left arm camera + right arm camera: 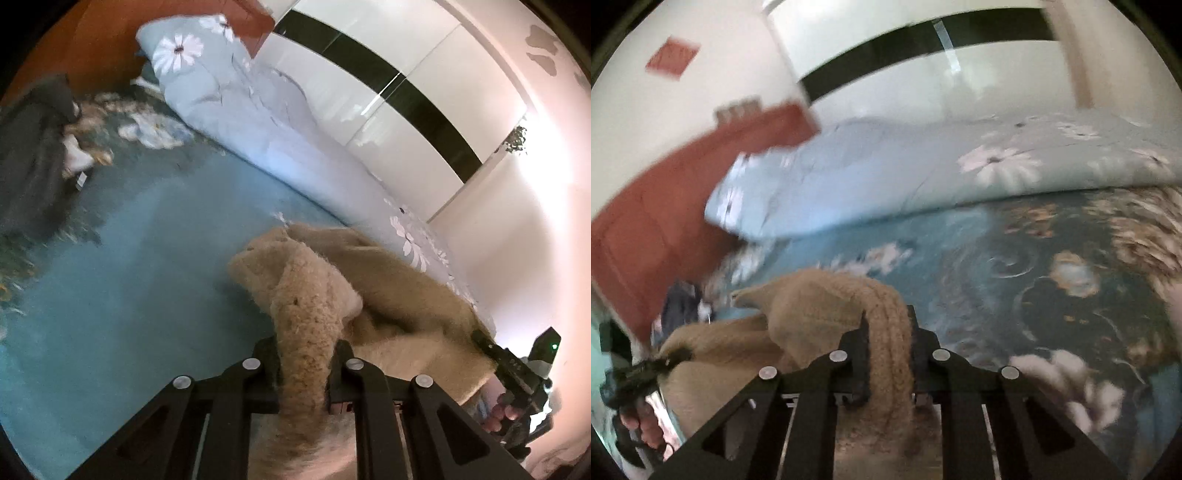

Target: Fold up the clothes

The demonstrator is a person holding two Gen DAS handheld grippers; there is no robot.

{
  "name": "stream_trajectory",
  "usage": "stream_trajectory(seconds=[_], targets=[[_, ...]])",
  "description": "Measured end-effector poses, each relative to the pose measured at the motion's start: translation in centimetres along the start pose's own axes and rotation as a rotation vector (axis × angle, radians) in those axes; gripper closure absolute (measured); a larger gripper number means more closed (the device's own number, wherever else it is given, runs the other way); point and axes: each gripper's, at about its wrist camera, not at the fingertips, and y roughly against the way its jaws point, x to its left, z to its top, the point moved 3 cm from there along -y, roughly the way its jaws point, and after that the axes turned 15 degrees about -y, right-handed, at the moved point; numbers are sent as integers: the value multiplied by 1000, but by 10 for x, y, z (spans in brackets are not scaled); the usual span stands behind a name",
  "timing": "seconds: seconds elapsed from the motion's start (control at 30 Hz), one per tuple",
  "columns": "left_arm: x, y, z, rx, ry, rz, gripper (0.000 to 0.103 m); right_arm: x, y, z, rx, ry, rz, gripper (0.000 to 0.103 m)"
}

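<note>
Both jaws clamped on the fuzzy beige knit sweater (303,314), we lift evenly over the teal floral bed (129,295), keeping edges aligned.

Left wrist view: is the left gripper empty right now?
No, the left gripper is clamped on a fold of the beige fleece garment, which bunches up between its fingers above the blue bedsheet.
</note>
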Motion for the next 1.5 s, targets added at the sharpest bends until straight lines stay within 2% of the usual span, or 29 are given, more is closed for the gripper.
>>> stream_trajectory(seconds=[0.1,0.27,0.37,0.47,0.53,0.6,0.63,0.67,0.73,0.8,0.9,0.97,1.03,1.13,1.2,1.3,1.4,1.5], targets=[[2,2,-28,59,-17,-26,88,-24,21,-20,15,-46,-26,89],[10,-10,-79,160,-15,-24,88,-68,28,-65,120,-125,-83,89],[13,-18,-91,190,3,-36,85,-93,21,-80,150,-186,-102,89],[9,-17,-88,186,-20,-49,82,-105,14,-89,176,-220,-108,89],[4,-15,-85,185,-49,-58,78,-102,14,-91,172,-195,-124,89],[5,-11,-81,191,-73,-49,60,-94,19,-90,166,-154,-128,87],[6,-10,-78,193,-83,-42,56,-90,23,-89,163,-139,-127,87],[7,-7,-75,188,-93,-36,49,-86,27,-88,152,-123,-123,85],[13,2,-67,169,-112,-25,45,-78,38,-83,113,-85,-127,64],[22,5,-54,143,-113,-9,38,-69,50,-75,56,-39,-136,50],[32,-8,-21,126,-102,24,34,-50,45,-55,36,20,-125,45],[40,-34,1,147,-104,37,33,-29,22,-40,87,31,-79,43],[47,-66,18,195,-98,49,33,-6,-15,-28,182,14,23,41],[63,-114,36,273,-70,29,33,17,-76,-19,316,-7,83,40],[70,-141,41,322,-55,8,33,24,-119,-16,386,-9,80,40],[80,-173,43,375,-35,-9,33,23,-170,-6,406,-29,29,40],[87,-191,45,390,-4,-56,33,12,-206,-2,437,-92,38,37],[86,-199,53,371,-17,-89,33,3,-228,-5,470,-138,35,37]])
